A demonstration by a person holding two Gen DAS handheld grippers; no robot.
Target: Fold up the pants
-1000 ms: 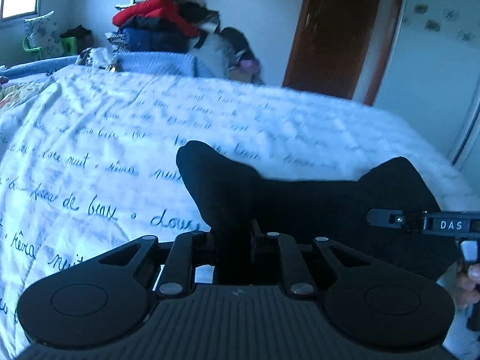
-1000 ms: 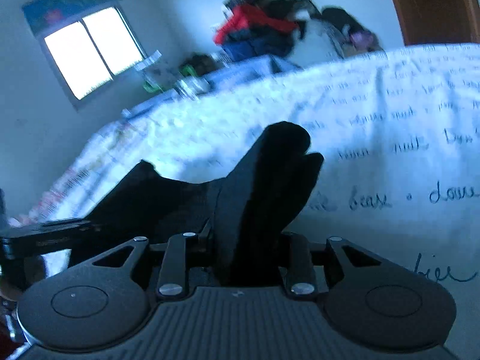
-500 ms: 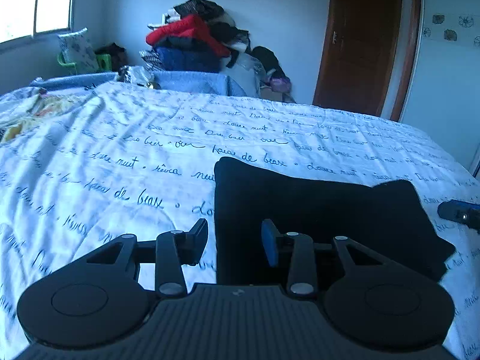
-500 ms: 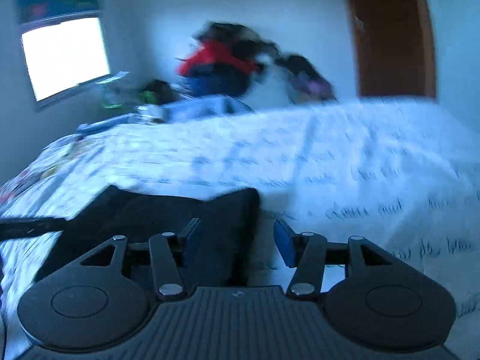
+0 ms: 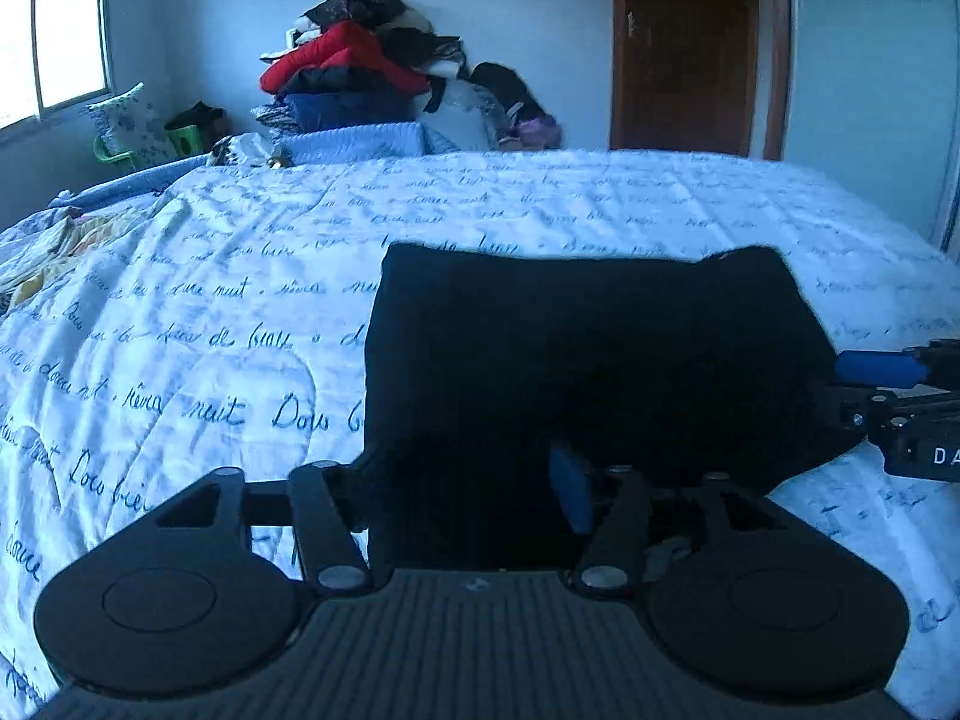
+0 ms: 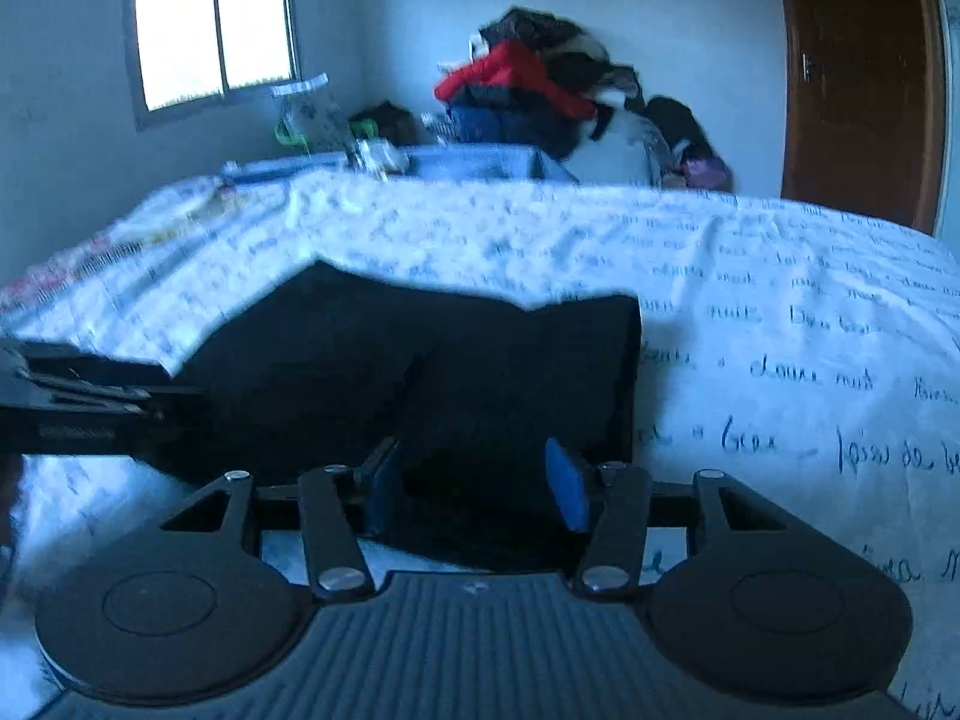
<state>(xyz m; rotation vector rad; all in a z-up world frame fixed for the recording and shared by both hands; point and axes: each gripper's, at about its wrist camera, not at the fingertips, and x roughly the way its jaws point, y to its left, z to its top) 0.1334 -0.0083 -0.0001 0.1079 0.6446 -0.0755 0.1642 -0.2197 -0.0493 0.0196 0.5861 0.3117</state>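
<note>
Left tool [image 5: 468,501] spread wide, clamping nothing, low over near edge of black pants [image 5: 576,360]. Right tool [image 6: 474,489] likewise gaping, empty, above pants' right near corner. Pants lie folded in flat rectangle on bed, atop white bedspread [image 5: 198,312] printed with cursive script. Beyond bed: heaped clothes pile [image 5: 360,78] against wall, brown door [image 5: 684,48], bright window [image 6: 213,30].

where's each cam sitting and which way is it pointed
Left wrist: rides the left claw, low over the bedspread, facing the folded black pants and the clothes pile; right claw enters at right.
Right wrist: on the right claw, same direction; left claw enters at left.
Shared: pants, bedspread, pile, door.
</note>
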